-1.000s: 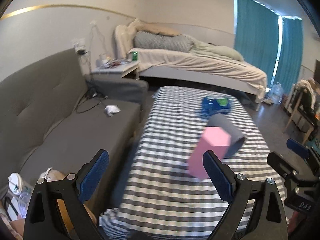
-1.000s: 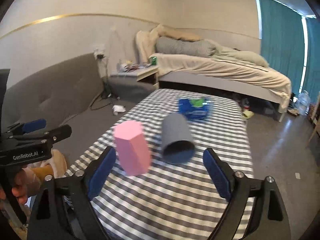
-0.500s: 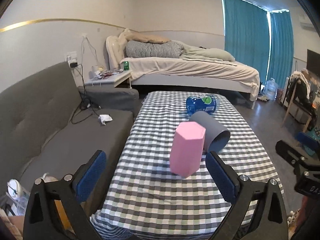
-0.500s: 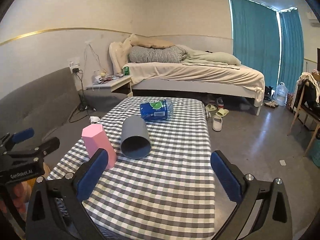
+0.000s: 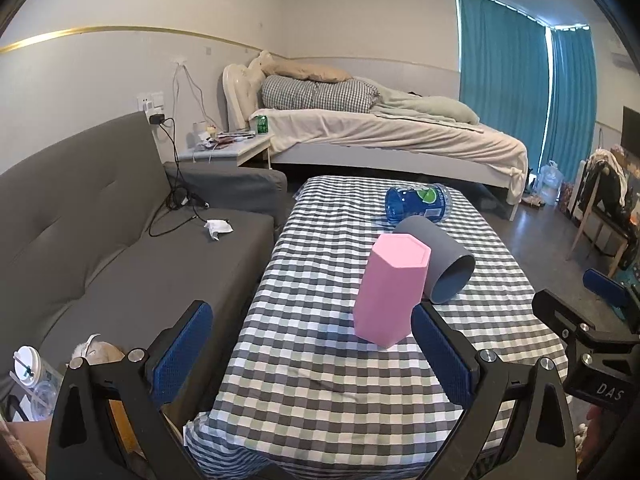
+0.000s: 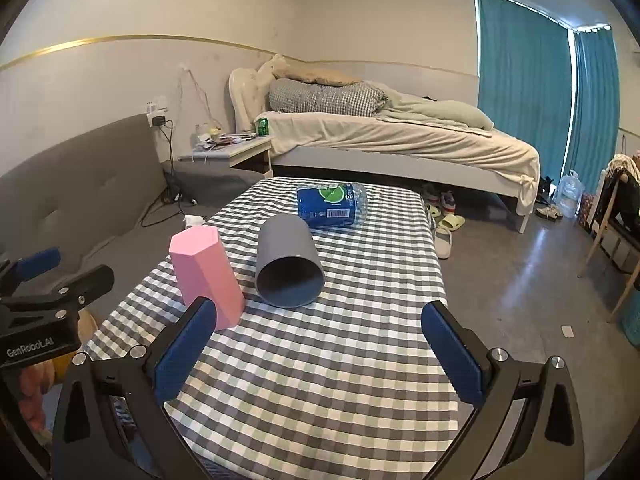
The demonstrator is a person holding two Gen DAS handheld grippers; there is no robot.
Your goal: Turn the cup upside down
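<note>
Checked tablecloth on low table, sofa alongside, bed beyond.

My left gripper hangs spread wide over the checkered counter; a pink cup stands beside a tipped grey cup.

Both cameras have steadied, so the earlier motion blur is gone. In the left wrist view the pink hexagonal cup has shifted from beside the left gripper's right finger toward the middle. In the right wrist view the grey cup now sits between the right gripper's wide-apart fingers again.
</note>
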